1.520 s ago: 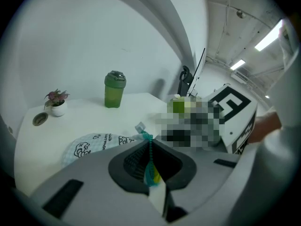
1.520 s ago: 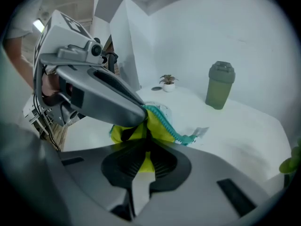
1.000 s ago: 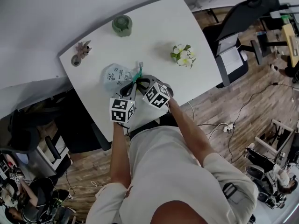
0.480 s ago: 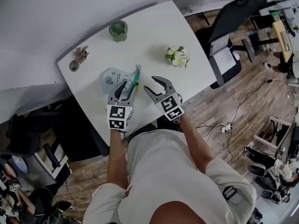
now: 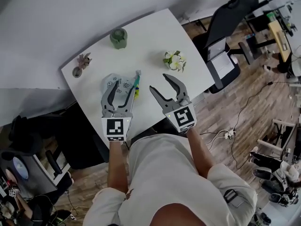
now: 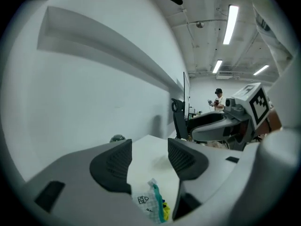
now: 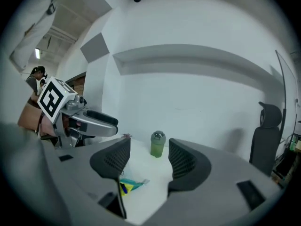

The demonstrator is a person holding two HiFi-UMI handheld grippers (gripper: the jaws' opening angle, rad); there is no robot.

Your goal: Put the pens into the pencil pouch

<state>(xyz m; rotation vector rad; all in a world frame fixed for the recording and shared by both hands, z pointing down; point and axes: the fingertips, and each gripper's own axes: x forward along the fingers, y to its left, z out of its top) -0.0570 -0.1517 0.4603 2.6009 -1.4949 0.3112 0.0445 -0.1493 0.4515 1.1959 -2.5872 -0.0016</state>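
Observation:
The pencil pouch (image 5: 117, 84) lies on the white table (image 5: 150, 29); it is translucent with small prints and a teal zip edge. Yellow and blue pen ends (image 5: 136, 91) show at its mouth. My left gripper (image 5: 121, 88) hangs in the air above the pouch, its jaws opening with nothing between them. My right gripper (image 5: 160, 82) is raised to its right, jaws also opening and empty. In the left gripper view the pouch (image 6: 151, 204) shows low between the left gripper (image 6: 149, 150) jaws. In the right gripper view the pouch (image 7: 130, 185) lies below the right gripper (image 7: 148, 157).
A green jar (image 5: 119, 37) stands at the table's far side, also the jar (image 7: 158, 144) ahead of the right jaws. A small dried-flower vase (image 5: 80, 65) sits far left, a white flower plant (image 5: 174, 60) to the right. A black office chair (image 5: 228, 20) stands beyond the table's right edge.
Both grippers have lifted off the pouch and drawn back toward the person, and their jaws have gone from shut to wide apart. The pouch stays on the table.

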